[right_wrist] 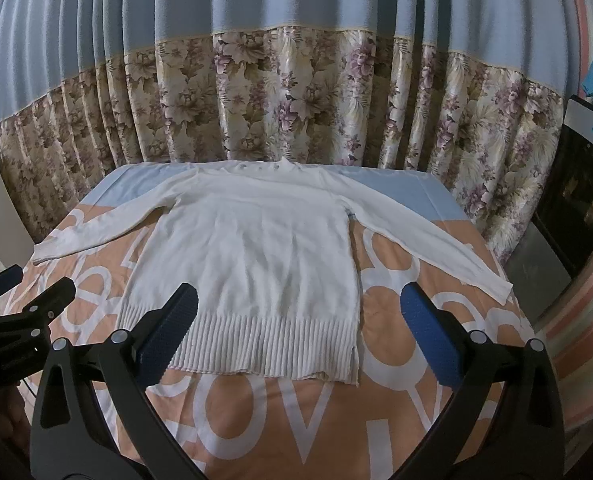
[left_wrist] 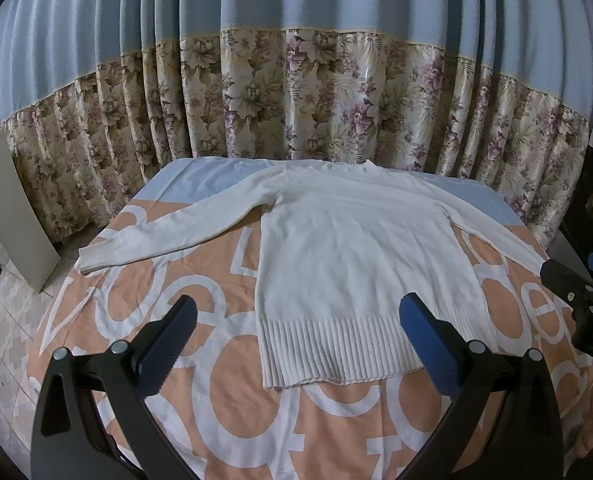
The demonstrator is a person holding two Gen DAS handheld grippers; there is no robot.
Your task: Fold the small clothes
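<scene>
A white long-sleeved knit sweater [left_wrist: 352, 264] lies flat, sleeves spread, on the orange-and-white lettered bedsheet [left_wrist: 224, 412]. The left gripper [left_wrist: 296, 344] and the right gripper [right_wrist: 298, 340] hover near the ribbed hem, fingers spread wide, holding nothing.

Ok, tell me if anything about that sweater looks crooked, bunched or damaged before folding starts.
Nothing stands out. The white sweater lies flat on the patterned sheet, both sleeves spread outward, ribbed hem nearest. Both the left gripper and the right gripper hover open, touching nothing.
</scene>
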